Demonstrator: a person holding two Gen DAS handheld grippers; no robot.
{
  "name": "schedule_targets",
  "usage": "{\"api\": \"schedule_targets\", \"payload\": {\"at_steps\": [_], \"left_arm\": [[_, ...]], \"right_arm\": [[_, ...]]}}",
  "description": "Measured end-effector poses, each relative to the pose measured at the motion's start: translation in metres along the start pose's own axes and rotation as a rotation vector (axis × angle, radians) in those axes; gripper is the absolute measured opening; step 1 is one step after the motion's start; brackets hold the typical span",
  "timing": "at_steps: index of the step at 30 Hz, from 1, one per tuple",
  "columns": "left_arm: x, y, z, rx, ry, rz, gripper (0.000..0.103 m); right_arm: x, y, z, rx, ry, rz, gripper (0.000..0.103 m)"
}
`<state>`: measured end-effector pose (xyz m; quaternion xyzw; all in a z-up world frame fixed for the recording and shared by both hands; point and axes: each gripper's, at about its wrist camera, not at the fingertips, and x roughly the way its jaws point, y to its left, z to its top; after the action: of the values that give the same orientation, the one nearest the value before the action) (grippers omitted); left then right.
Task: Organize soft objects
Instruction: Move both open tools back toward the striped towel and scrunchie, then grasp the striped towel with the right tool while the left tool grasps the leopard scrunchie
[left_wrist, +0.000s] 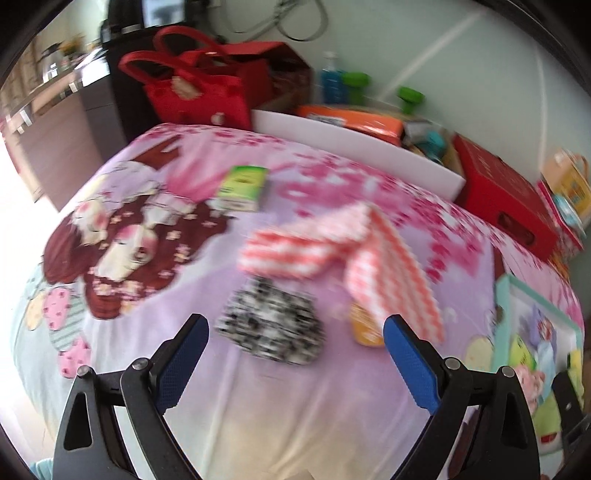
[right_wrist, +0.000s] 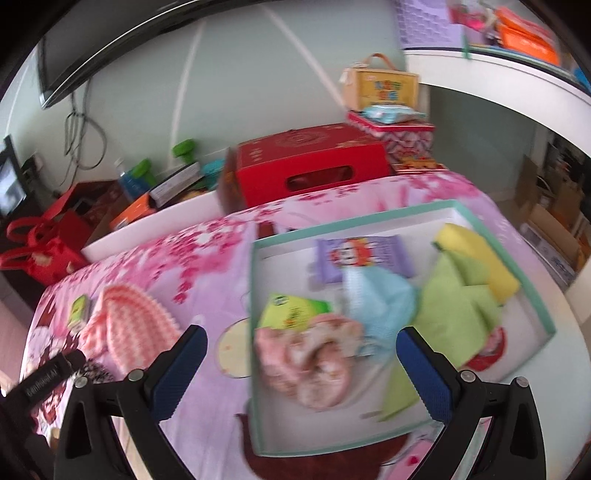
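Observation:
On the pink patterned bedspread (left_wrist: 295, 398) lie a black-and-white speckled soft pouch (left_wrist: 271, 326), a red-and-white checked cloth (left_wrist: 343, 251), a small orange item (left_wrist: 364, 326) partly under the cloth, and a green tissue pack (left_wrist: 242, 186). My left gripper (left_wrist: 295, 332) hovers open just in front of the speckled pouch. My right gripper (right_wrist: 301, 343) is open above a teal-rimmed white box (right_wrist: 546, 314) that holds a pink floral soft piece (right_wrist: 310, 362), a light blue cloth (right_wrist: 384, 299), green cloths (right_wrist: 458, 314), a yellow sponge (right_wrist: 480, 258), a purple pack (right_wrist: 362, 258) and a green pack (right_wrist: 291, 312).
A red carton (right_wrist: 306, 166), a red handbag (left_wrist: 192, 88), a white board (left_wrist: 369, 147) and stacked boxes (right_wrist: 384, 88) line the far side of the bed. The left gripper's black body (right_wrist: 40, 380) shows at the right wrist view's left edge. The teal box (left_wrist: 535, 332) lies right of the left gripper.

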<state>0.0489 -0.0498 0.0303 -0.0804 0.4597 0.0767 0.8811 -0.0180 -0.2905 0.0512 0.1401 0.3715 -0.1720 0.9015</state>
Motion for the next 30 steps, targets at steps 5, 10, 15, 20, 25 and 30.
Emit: {"api": "schedule_targets", "payload": {"at_steps": [5,10,15,20,25,30], "left_arm": [[-0.005,0.036,0.010,-0.076,-0.018,0.036,0.096],[-0.005,0.065,0.018,-0.116,-0.024,0.068,0.096],[-0.006,0.090,0.024,-0.143,-0.031,0.079,0.096],[-0.002,0.113,0.027,-0.172,-0.031,0.083,0.096],[0.006,0.121,0.028,-0.170,-0.018,0.054,0.096],[0.021,0.111,0.027,-0.127,0.020,0.009,0.096]], "right_arm": [[0.001,0.034,-0.006,-0.063,0.004,0.035,0.103],[0.007,0.068,-0.014,-0.105,0.030,0.094,0.103],[0.011,0.101,-0.021,-0.154,0.037,0.127,0.103],[0.020,0.122,-0.027,-0.173,0.051,0.150,0.103],[0.035,0.136,-0.032,-0.191,0.078,0.162,0.103],[0.049,0.146,-0.037,-0.221,0.088,0.151,0.103]]}}
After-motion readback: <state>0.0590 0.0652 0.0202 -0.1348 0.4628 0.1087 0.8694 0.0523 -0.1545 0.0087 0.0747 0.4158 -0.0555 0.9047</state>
